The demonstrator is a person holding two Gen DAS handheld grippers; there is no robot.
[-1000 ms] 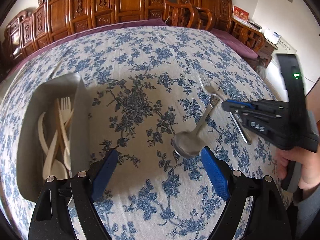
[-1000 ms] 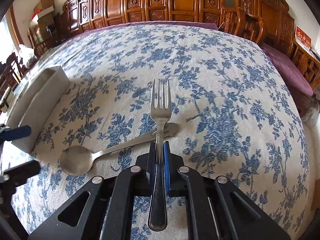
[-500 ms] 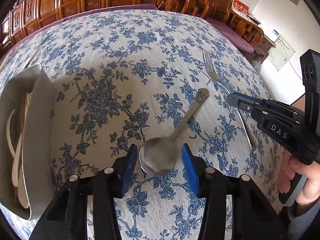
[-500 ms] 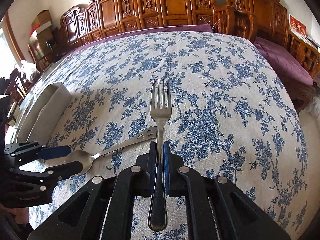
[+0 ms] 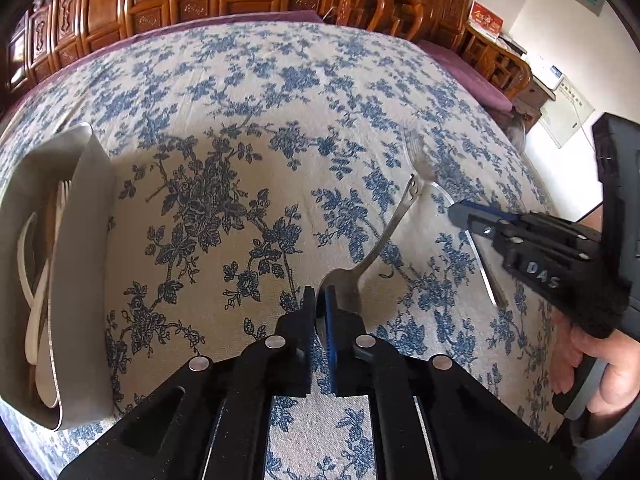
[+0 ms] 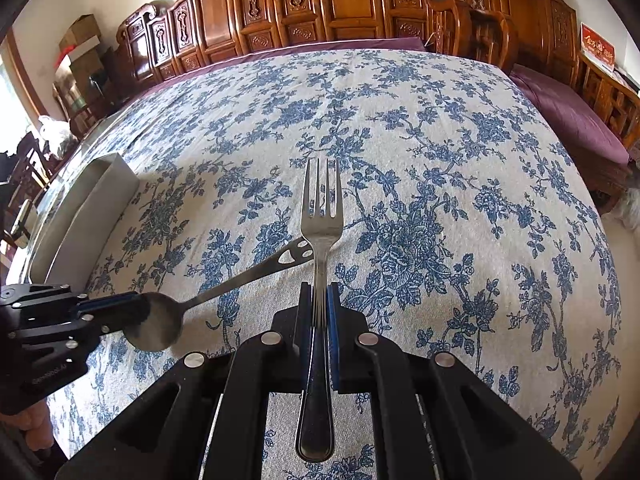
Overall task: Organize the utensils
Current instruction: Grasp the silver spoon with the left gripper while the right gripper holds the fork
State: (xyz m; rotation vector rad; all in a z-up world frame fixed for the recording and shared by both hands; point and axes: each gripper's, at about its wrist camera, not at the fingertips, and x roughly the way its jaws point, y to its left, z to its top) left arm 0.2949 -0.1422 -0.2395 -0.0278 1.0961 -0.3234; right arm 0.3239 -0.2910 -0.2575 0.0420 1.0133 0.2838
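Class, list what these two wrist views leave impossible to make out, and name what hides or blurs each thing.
1. Left wrist view: the spoon bowl's near part is hidden between the left gripper fingers.
2. Left wrist view: the fork tines are motion-blurred; the right gripper covers its middle.
3. Left wrist view: the pale utensils in the grey tray overlap, and its wall hides some.
4. Right wrist view: the tray's inside is hidden by its wall.

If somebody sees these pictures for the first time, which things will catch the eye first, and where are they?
First, the metal fork, clamped by its handle in the right gripper and pointing straight ahead over the blue floral tablecloth. Next, the metal spoon to its left, its bowl pinched by the left gripper. At the far left stands a grey tray holding pale utensils.
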